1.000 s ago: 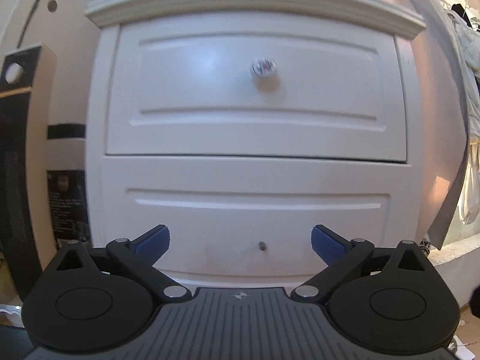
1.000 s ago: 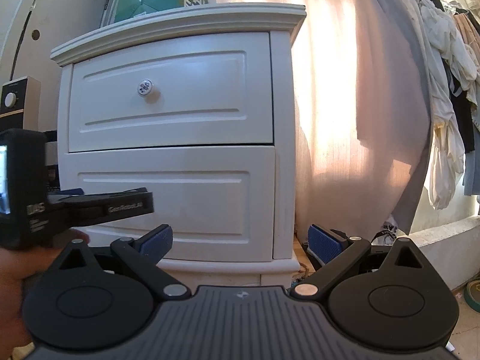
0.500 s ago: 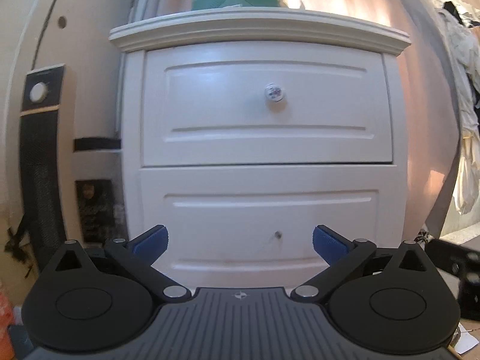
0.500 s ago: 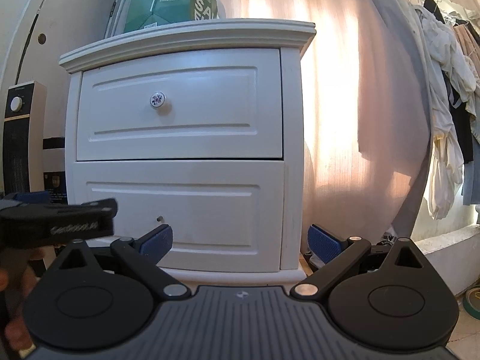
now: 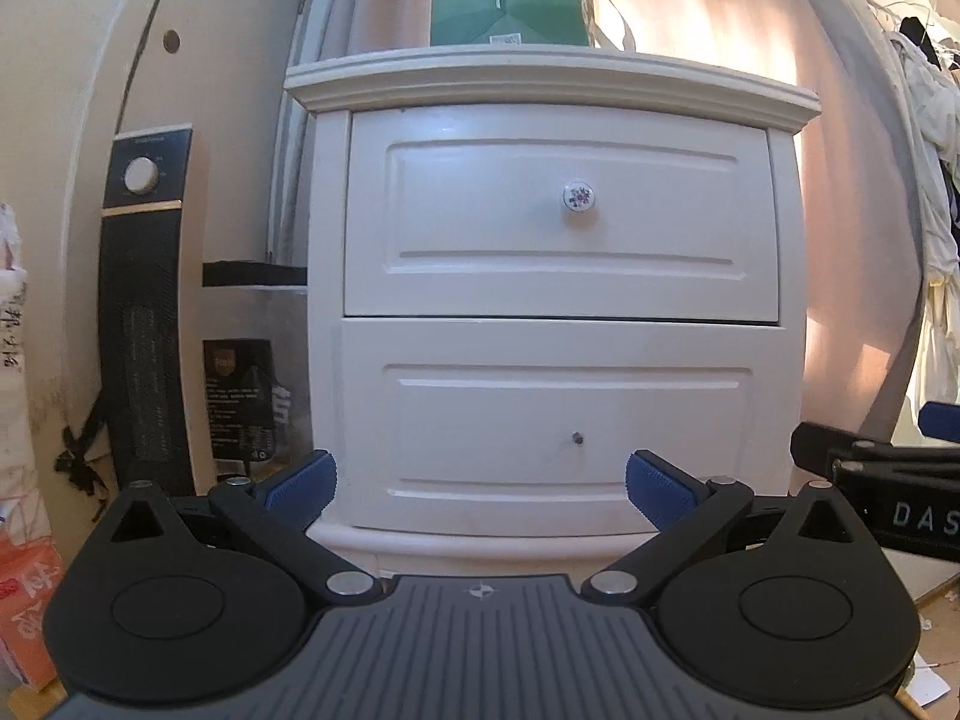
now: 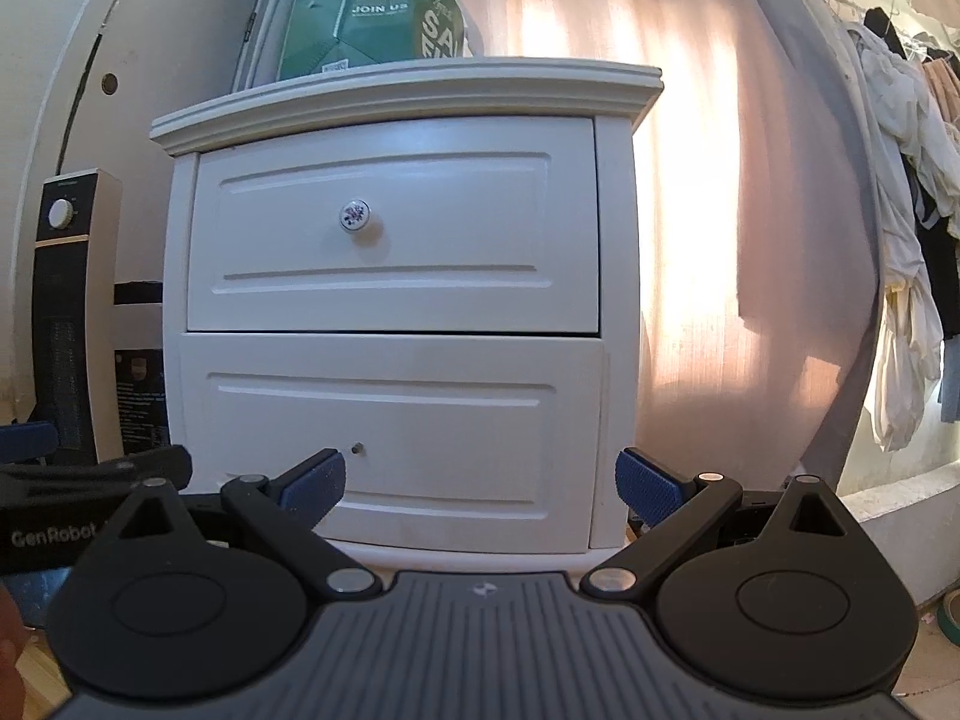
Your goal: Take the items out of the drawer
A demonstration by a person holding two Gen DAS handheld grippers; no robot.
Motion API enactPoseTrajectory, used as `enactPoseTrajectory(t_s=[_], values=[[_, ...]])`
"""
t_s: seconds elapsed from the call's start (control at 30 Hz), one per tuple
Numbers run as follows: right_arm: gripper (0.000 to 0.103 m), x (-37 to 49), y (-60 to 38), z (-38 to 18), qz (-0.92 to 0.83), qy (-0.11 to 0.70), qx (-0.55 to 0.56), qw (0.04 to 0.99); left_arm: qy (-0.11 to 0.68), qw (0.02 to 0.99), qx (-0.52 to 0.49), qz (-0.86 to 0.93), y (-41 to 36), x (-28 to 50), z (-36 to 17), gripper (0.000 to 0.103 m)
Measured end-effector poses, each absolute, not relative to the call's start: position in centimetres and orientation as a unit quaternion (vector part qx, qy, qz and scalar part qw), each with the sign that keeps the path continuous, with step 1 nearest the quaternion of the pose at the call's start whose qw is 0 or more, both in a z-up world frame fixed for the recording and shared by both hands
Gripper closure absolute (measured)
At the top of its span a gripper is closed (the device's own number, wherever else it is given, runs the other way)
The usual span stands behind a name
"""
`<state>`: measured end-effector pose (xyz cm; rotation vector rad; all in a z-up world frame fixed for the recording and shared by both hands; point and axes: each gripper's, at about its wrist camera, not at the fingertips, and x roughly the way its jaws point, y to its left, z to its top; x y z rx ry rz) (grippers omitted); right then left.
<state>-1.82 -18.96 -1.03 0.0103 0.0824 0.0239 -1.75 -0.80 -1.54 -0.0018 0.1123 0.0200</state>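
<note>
A white two-drawer nightstand (image 5: pixel 558 312) (image 6: pixel 396 324) stands in front of both cameras with both drawers closed. The top drawer (image 5: pixel 558 210) (image 6: pixel 390 228) carries a round floral knob (image 5: pixel 579 198) (image 6: pixel 355 215). The bottom drawer (image 5: pixel 564 426) (image 6: pixel 390 426) shows only a small screw (image 5: pixel 577 437) (image 6: pixel 357 449) where a knob would sit. My left gripper (image 5: pixel 480 483) is open and empty, some way back from the bottom drawer. My right gripper (image 6: pixel 480 480) is likewise open and empty. Each gripper shows at the edge of the other's view. The drawer contents are hidden.
A green box (image 5: pixel 510 0) (image 6: pixel 372 24) sits on the nightstand. A tall black heater (image 5: pixel 144 300) (image 6: pixel 66 312) and a dark bag (image 5: pixel 240 402) stand to its left. A pink curtain (image 6: pixel 720 240) hangs behind, clothes (image 6: pixel 906 240) at the right.
Both grippers have pulled back from the nightstand, which now looks smaller, and the green box on top has come into view. The fingers stayed open.
</note>
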Motion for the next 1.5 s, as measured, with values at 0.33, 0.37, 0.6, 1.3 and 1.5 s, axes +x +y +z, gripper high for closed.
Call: enactPoseTrajectory(t_s=[0.33, 0.37, 0.6, 1.3, 1.5], values=[[0.000, -2.5, -18.0, -0.8, 0.006, 0.051, -0.013, 0.999, 0.056, 0.998, -0.005, 0.006, 0.1, -2.7, -1.3, 0.000], [0.000, -2.5, -17.9, -0.8, 0.005, 0.053, -0.015, 0.998, 0.055, 0.998, -0.005, 0.004, 0.1, -2.8, -1.2, 0.000], [0.000, -3.0, -18.0, -0.7, 0.000, 0.050, -0.014, 0.999, 0.051, 0.999, -0.001, -0.002, -0.1, -3.1, -0.9, 0.000], [0.000, -3.1, -18.5, -0.7, -0.006, 0.048, -0.018, 0.999, 0.050, 0.999, -0.001, -0.009, -0.5, -3.0, -0.8, 0.000], [0.000, -3.0, -18.5, -0.7, -0.006, 0.049, -0.014, 0.999, 0.049, 0.999, 0.000, -0.009, -0.6, -3.0, -0.8, 0.000]])
